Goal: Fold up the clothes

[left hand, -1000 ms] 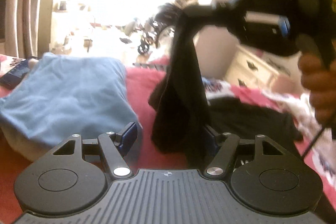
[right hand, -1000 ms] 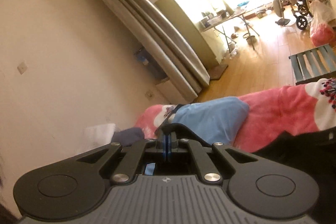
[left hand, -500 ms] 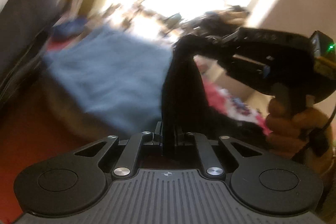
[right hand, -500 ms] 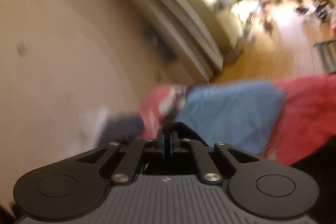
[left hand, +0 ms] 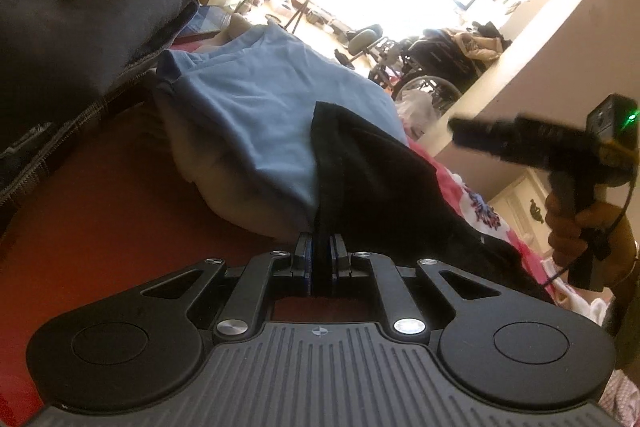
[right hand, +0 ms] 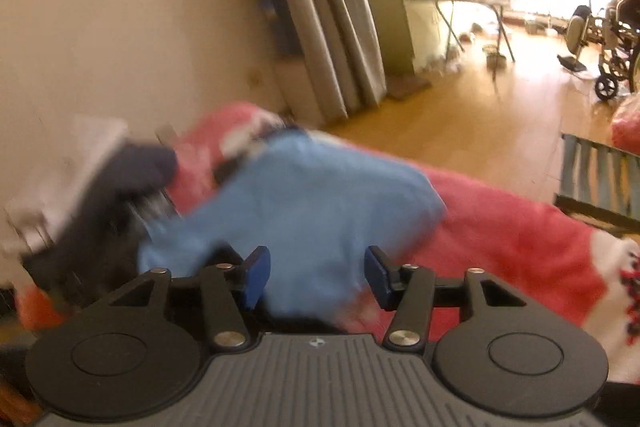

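Black garment pinched by the left hand-held gripper, the right one let go.

Left hand-held gripper [left hand: 320,259] clamps the black garment [left hand: 380,183], which runs straight ahead onto the blue shirt [left hand: 272,115] on the red bed [left hand: 100,195]. Right hand-held gripper [right hand: 316,273], jaws just opening and empty, sits off to the garment's right.

wheelchair [right hand: 612,39] and folding table [right hand: 468,1] beyond red blanket [right hand: 500,227].

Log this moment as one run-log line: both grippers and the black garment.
left gripper: shut on black garment | right gripper: jaws just opening, nothing between | black garment: draped beside blue shirt
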A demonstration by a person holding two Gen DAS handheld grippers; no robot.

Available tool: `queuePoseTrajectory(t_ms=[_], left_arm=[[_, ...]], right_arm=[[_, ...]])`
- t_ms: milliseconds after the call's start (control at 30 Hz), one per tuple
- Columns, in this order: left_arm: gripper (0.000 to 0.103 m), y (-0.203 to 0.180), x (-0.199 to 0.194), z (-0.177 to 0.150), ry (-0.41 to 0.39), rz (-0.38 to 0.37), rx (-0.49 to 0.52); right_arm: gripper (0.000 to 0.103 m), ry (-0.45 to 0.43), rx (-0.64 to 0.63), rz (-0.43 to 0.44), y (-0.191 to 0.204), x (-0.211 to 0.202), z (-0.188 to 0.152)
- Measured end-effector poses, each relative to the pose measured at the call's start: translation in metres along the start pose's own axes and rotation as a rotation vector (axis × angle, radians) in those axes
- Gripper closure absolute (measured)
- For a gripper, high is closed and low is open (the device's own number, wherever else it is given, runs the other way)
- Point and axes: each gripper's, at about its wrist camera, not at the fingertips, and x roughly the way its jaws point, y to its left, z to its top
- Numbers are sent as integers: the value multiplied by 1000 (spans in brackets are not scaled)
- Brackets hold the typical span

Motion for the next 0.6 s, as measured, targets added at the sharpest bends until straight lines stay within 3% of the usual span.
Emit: queuePoseTrajectory(t_ms=[200, 267, 400, 467, 600], left_arm=[[91, -15, -22, 15, -77, 26, 121], [80, -28, -20, 26, -89, 21, 200], [71, -65, 9, 48, -57, -33, 367], [61, -86, 29, 56, -48, -49, 466], [57, -117, 76, 65, 33, -48, 600]], right_arm=[[56, 77, -164, -150, -12, 19, -19], [56, 100, -237, -142, -13, 24, -23], [57, 159, -411, -92, -7, 35, -24], [58, 202, -509, -85, -1, 44, -26], [58, 298, -633, -72, 2, 60, -27]])
